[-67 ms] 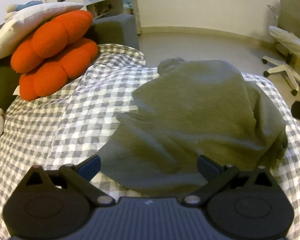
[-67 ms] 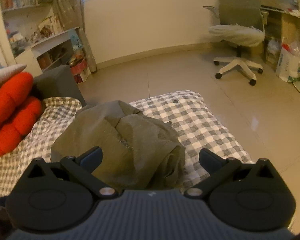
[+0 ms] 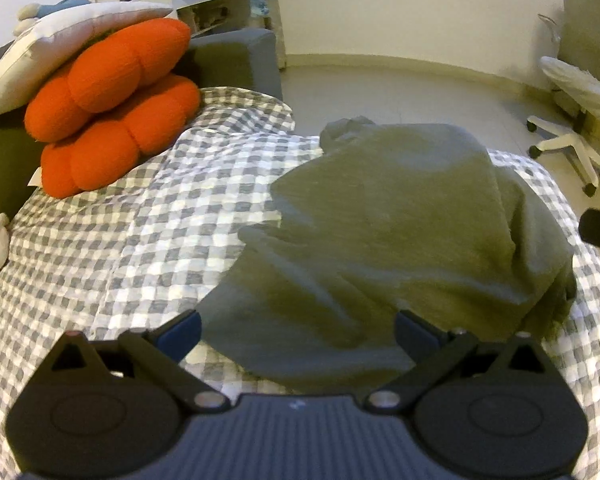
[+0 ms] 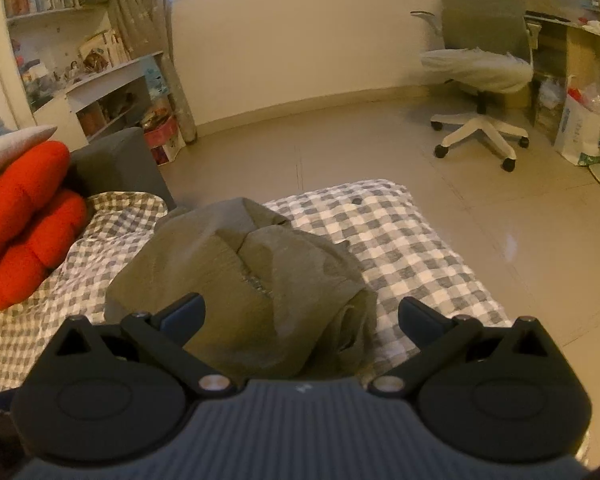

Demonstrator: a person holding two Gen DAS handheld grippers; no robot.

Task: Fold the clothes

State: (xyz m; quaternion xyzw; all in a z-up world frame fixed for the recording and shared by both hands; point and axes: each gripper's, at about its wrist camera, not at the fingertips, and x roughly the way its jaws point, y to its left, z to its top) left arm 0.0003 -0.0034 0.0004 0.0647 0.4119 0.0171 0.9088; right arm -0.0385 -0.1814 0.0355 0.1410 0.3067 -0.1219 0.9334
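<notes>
The olive-green garment [image 3: 388, 240] lies bunched in the middle of the frame on the checked bed cover [image 3: 140, 240], no neat fold yet made. The left gripper [image 3: 298, 332] and right gripper [image 4: 300, 316] hover spread wide and empty, so the folding seems barely begun.

left wrist: close, angled down | right wrist: higher, facing room | shared: olive garment [image 3: 396, 240] [image 4: 228, 276]

Olive-green garment [image 3: 388, 240]: one piece, soft knit, loosely bunched and partly folded over itself, lying on grey-and-white checked cover [image 3: 140, 240]; zipper apparently visible along a fold.
</notes>
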